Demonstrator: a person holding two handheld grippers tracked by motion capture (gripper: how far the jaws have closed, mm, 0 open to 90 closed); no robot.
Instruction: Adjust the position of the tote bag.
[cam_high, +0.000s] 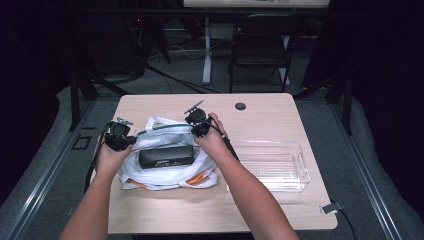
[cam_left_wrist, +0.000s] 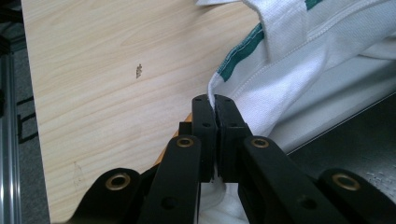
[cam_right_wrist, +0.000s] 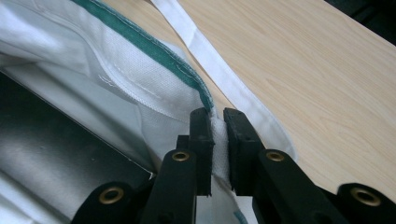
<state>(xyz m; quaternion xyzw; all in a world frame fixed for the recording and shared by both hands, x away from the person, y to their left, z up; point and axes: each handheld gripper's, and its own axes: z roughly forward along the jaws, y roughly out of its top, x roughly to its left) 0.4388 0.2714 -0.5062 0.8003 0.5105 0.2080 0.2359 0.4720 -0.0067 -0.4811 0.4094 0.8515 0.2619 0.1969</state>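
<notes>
White woven bag (cam_high: 165, 170) with green trim, slumped at the near middle of the wooden table (cam_high: 270, 205), black box (cam_high: 165, 156) lying in its open mouth. Pinched at opposite sides of the rim: left gripper (cam_left_wrist: 215, 103) clamped tight on the left edge, right gripper (cam_right_wrist: 218, 116) clamped on a fold by the green hem, one white strap (cam_right_wrist: 219, 65) trailing loose on the wood just beyond. Held this way, probably, to spread the mouth (box either going in or coming out). Right of the bag, clear plastic tray (cam_high: 300, 160), empty, perhaps waiting. Farther off, dark folding chair (cam_high: 260, 50).
</notes>
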